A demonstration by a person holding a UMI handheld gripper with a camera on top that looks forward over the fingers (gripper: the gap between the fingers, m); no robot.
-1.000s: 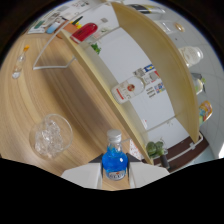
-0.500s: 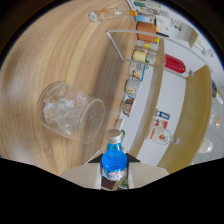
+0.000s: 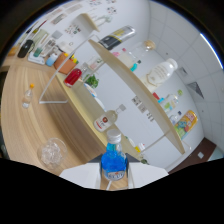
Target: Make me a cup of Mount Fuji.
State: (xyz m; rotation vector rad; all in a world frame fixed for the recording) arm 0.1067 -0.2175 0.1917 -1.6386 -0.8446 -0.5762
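**Blue bottle held in the gripper, glass waiting on the surface**

Gripper view: The gripper (image 3: 116, 176) sits at the bottom centre of the frame, its two white fingers clenched on a small blue bottle (image 3: 114, 159), one finger pressing each flank. The bottle stands upright between them, its pale cap at the top and a label low on its body. It is lifted off the wooden surface (image 3: 30, 125), which fills the left of the frame.

To the lower left of the bottle, a clear glass (image 3: 51, 153) rests on the surface, well apart from the fingers. Whether it holds ice or is faceted cannot be told. Further up the left side stands a tiny clear bottle (image 3: 27, 96) with a yellowish cap. Just above the blue bottle's cap, a clear bottle with a round red label (image 3: 106, 120) sits at the foot of the shelf (image 3: 135, 75). The shelf runs diagonally from upper left to lower right and carries a white bottle (image 3: 161, 74) and other containers.

Handling, as a judgement: the blue bottle looks rigid and smooth, so it may slip if squeezed lightly; the mid-body hold below the shoulder seems sound. Being part full, its liquid will shift when tilted. The glass looks fragile and light, easily knocked, so any pour should approach from above without touching its rim.
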